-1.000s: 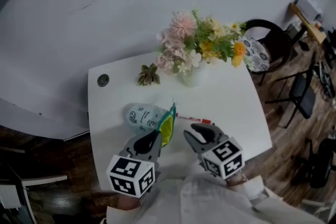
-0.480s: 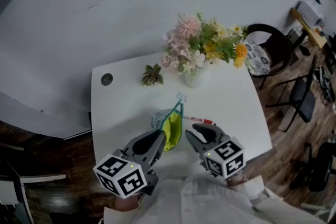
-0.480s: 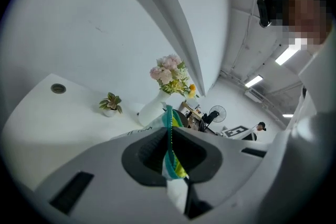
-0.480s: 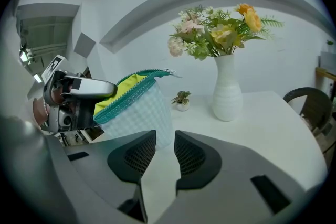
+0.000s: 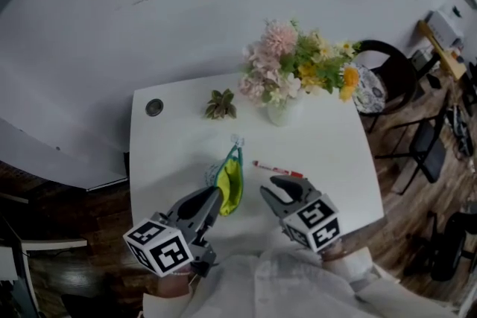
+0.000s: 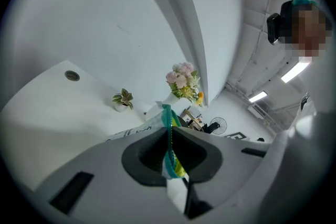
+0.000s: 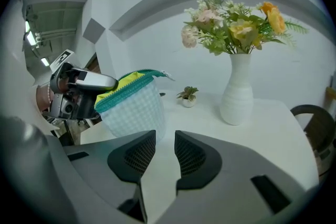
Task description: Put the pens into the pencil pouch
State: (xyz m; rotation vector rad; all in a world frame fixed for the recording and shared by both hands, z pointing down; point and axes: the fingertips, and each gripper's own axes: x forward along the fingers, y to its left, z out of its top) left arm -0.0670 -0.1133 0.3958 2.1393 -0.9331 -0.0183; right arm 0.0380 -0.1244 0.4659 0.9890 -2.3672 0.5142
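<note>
The pencil pouch [image 5: 230, 186] has come up off the table [image 5: 328, 149]. A second ago it lay flat at lower centre-left of the head view; now it hangs edge-on with its yellow lining showing. My left gripper [image 5: 211, 199] pinches it by the teal zip edge, jaws closed tight on the fabric. I judge that brings the mouth within reach for loading. Just right of it the red pen [image 5: 277, 169] lies in plain sight on the tabletop. My right gripper [image 5: 274, 190] hovers below the pen, jaws a narrow gap apart, holding nothing.
</note>
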